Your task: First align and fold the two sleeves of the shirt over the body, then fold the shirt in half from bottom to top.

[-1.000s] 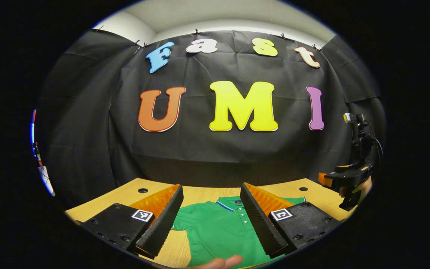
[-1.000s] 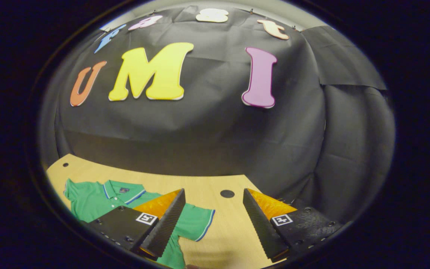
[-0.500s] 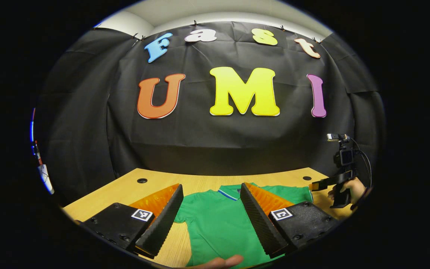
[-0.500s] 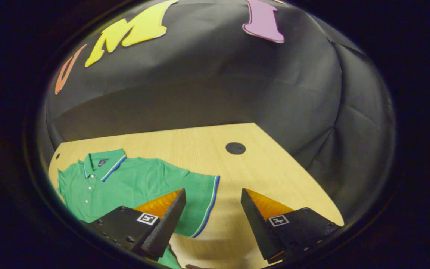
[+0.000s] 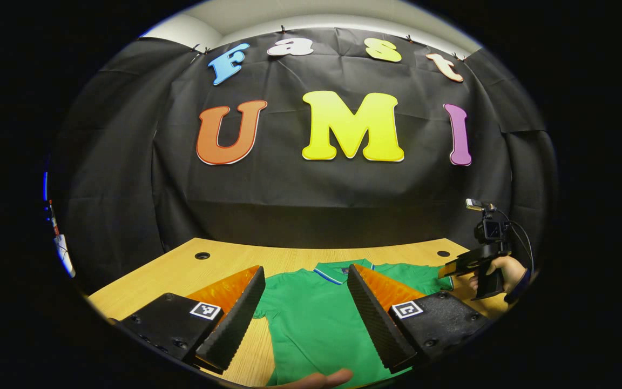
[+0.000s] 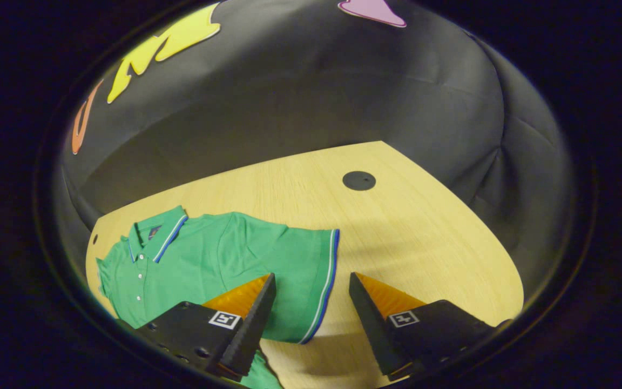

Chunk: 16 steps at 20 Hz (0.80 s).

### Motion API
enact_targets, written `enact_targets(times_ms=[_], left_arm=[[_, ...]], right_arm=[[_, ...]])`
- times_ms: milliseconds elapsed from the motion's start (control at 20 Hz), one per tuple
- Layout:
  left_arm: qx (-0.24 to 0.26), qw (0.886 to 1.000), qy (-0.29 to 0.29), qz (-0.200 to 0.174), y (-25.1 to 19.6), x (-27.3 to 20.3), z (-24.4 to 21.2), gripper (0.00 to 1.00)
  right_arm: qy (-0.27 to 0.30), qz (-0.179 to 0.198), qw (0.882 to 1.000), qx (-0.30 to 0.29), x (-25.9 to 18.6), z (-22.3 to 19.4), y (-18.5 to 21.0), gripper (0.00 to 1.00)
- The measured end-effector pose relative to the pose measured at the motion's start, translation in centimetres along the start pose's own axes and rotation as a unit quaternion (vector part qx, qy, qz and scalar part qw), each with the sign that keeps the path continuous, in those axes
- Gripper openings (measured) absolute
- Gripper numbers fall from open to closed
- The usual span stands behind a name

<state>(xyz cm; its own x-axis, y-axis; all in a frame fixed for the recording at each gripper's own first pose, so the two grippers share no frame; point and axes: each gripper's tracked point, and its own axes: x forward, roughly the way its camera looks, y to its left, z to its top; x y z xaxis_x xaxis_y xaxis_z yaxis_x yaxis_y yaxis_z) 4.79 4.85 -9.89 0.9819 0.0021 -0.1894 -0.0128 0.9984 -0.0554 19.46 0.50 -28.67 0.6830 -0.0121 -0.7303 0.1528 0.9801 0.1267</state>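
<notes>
A green polo shirt (image 5: 316, 319) with a blue-and-white striped collar lies flat and face up on the wooden table (image 5: 181, 275). My left gripper (image 5: 305, 319) hovers open above the shirt's chest, collar ahead between its fingers. In the right gripper view the same shirt (image 6: 219, 265) spreads to the left, and its right sleeve (image 6: 311, 281) with a striped cuff reaches between my fingers. My right gripper (image 6: 308, 319) is open just above that cuff, holding nothing. The right gripper (image 5: 459, 267) and the hand holding it show at the far right of the left gripper view.
Black cable holes sit in the table top, one at the back left (image 5: 202, 255), one at the back right (image 6: 358, 180). Bare wood lies to the right of the sleeve (image 6: 424, 243). A fingertip (image 5: 322, 379) shows at the bottom of the left gripper view.
My right gripper has tipped downward and come closer to the right sleeve's cuff. My left gripper has tilted down a little, so more of the shirt and table shows.
</notes>
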Motion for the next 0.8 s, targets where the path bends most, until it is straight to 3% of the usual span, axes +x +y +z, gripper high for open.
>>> enact_targets(times_ms=[100, 300, 350, 400, 450, 500, 600, 700, 800], left_arm=[[-0.001, 1.000, 0.004, 0.000, 0.1, 0.1, -0.3, 0.99], [-0.003, 1.000, 0.014, 0.001, 0.3, 0.4, -1.1, 0.99], [-0.003, 1.000, 0.014, 0.001, 0.3, 0.4, -1.1, 0.99], [-0.004, 1.000, 0.014, 0.001, 0.3, 0.4, -1.2, 1.00], [-0.004, 1.000, 0.014, 0.001, 0.3, 0.5, -1.2, 0.99], [-0.004, 1.000, 0.016, 0.001, 0.2, 0.5, -1.2, 0.99], [-0.003, 1.000, 0.017, -0.001, 0.2, 0.4, -1.3, 0.99], [-0.002, 1.000, 0.018, -0.001, 0.0, 0.4, -1.3, 0.99], [-0.002, 1.000, 0.020, -0.002, -0.3, 0.3, -1.4, 0.99]], right_arm=[[0.003, 0.007, 1.000, 0.005, 0.4, 0.1, 0.4, 0.75], [0.006, 0.009, 1.000, 0.011, 0.6, 0.3, 0.7, 0.78], [0.009, 0.010, 1.000, 0.021, 1.2, 0.2, 0.8, 0.74], [0.005, 0.014, 0.999, 0.032, 0.7, 0.5, 1.1, 0.48], [0.007, 0.019, 0.999, 0.038, 1.3, 0.4, 1.2, 0.48], [0.006, 0.023, 0.999, 0.041, 1.3, 0.5, 1.3, 0.36], [0.002, 0.017, 0.999, 0.027, 1.7, 0.5, 1.0, 0.36], [0.002, 0.022, 0.999, 0.035, 2.2, 0.7, 1.6, 0.15], [0.003, 0.028, 1.000, 0.010, 2.0, 0.8, 1.8, 0.15]])
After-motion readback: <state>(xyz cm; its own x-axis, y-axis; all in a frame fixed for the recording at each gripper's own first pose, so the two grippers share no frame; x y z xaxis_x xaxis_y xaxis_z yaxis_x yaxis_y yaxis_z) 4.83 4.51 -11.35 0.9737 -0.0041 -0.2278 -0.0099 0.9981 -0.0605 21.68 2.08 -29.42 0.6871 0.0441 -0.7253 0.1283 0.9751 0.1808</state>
